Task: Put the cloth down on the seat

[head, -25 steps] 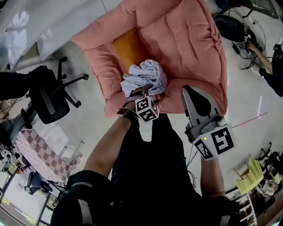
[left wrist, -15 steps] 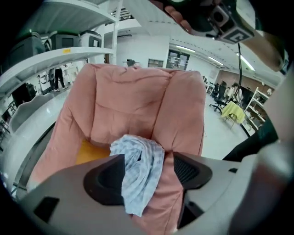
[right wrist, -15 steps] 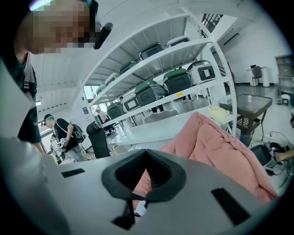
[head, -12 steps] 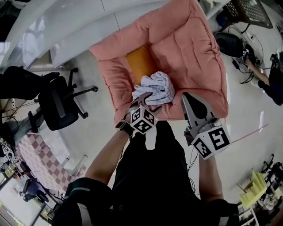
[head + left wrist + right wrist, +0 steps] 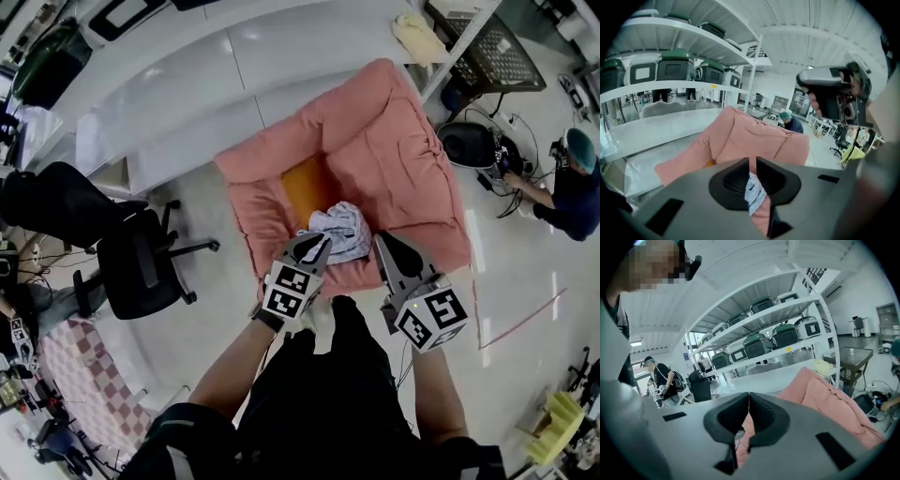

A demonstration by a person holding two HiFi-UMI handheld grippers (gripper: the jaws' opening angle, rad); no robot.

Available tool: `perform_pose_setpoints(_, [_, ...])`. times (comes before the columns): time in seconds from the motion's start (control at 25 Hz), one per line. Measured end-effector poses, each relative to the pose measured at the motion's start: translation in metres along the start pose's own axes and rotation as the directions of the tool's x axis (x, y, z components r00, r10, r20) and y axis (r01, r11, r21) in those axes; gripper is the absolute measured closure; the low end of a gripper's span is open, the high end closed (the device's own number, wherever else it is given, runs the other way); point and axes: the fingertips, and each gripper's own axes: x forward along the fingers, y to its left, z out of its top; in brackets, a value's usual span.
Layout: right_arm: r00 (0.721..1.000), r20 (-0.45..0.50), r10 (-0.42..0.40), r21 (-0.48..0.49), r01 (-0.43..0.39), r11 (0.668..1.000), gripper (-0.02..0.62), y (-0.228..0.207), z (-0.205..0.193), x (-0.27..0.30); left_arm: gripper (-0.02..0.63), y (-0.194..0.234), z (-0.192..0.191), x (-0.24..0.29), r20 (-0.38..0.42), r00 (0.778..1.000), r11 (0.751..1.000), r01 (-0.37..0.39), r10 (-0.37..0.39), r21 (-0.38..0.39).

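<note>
The cloth (image 5: 339, 232) lies crumpled on the seat (image 5: 394, 159) near its front edge. Its near side is hidden behind the left gripper (image 5: 317, 246), whose empty jaws have just been closing to a slit. The right gripper (image 5: 384, 246) has its jaws together, holding nothing. Bare floor (image 5: 511, 234) flanks the seat.

One cloth (image 5: 339, 232), one seat (image 5: 375, 150), one orange cushion (image 5: 305, 187), one office chair (image 5: 141, 272), two tongs (image 5: 314, 247) (image 5: 386, 247).

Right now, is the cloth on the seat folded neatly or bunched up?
Bunched up. The cloth lies in a crumpled heap on the pink seat, beside the orange cushion, not flat or squared.
</note>
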Motion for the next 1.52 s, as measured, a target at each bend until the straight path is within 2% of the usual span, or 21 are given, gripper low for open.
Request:
perform_pose_setpoints(0.2, [1.0, 0.017, -0.021, -0.035, 0.022, 0.999, 0.591, 0.021, 0.011, -0.005, 0.596, 0.004, 0.034, -0.041, 0.095, 0.995, 0.999, -0.017, 0.02, -0.036])
perform_pose_setpoints(0.64, [0.995, 0.079, -0.063, -0.099, 0.07, 0.993, 0.591, 0.059, 0.042, -0.011, 0.6, 0.018, 0.106, -0.138, 0.28, 0.958, 0.997, -0.037, 0.057, -0.075])
perform_pose_setpoints(0.8, [0.989, 0.128, -0.069, -0.119, 0.084, 0.989, 0.591, 0.071, 0.065, -0.02, 0.6, 0.017, 0.133, -0.177, 0.347, 0.935, 0.996, -0.045, 0.067, -0.072])
perform_pose_setpoints(1.0, [0.982, 0.184, -0.037, -0.146, 0.065, 0.987, 0.591, 0.099, 0.09, -0.027, 0.6, 0.021, 0.155, -0.217, 0.41, 0.909, 0.996, -0.048, 0.072, -0.069])
perform_pose_setpoints(1.24, [0.975, 0.22, -0.007, -0.176, 0.047, 0.983, 0.591, 0.122, 0.109, -0.035, 0.6, 0.019, 0.173, -0.255, 0.475, 0.876, 0.995, -0.049, 0.082, -0.081])
perform_pose_setpoints(1.52, [0.963, 0.268, 0.003, -0.226, 0.06, 0.972, 0.591, 0.143, 0.134, -0.041, 0.6, 0.029, 0.192, -0.298, 0.551, 0.827, 0.993, -0.092, 0.115, -0.069])
